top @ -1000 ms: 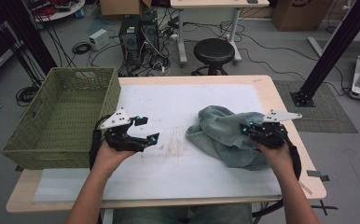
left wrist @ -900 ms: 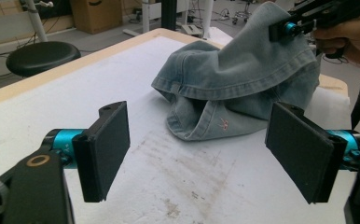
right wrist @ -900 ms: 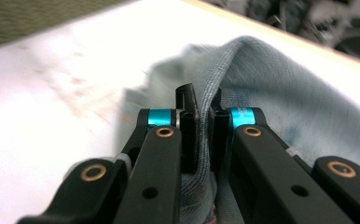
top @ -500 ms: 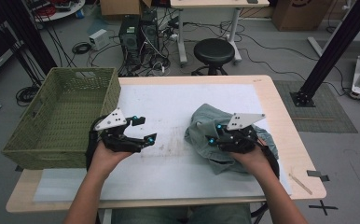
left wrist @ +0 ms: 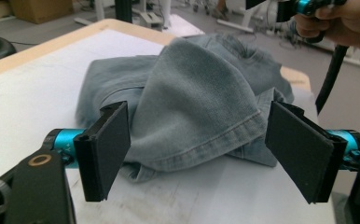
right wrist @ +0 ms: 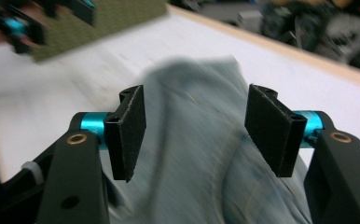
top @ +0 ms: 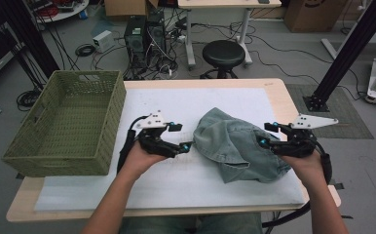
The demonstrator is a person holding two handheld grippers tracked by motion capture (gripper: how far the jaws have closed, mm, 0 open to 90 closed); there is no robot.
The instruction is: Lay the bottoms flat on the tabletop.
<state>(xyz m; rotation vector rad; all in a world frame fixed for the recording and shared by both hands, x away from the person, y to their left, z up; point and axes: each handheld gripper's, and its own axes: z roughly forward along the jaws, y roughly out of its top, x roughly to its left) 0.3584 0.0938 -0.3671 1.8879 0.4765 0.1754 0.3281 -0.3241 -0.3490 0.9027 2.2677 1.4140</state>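
While two grippers flank, one denim garment, one basket

A crumpled pair of jeans lies on the mat covering the table, right of centre. The basket sits at the table's left edge. The 2 grippers flank the jeans: left gripper beside the basket, right gripper opposite.

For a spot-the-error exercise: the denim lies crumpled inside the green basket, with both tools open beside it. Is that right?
Not quite. The denim lies crumpled on the white mat, not inside the basket, which stands apart at the table's left edge; the high view shows this. Both the left tool and the right tool are open beside it.
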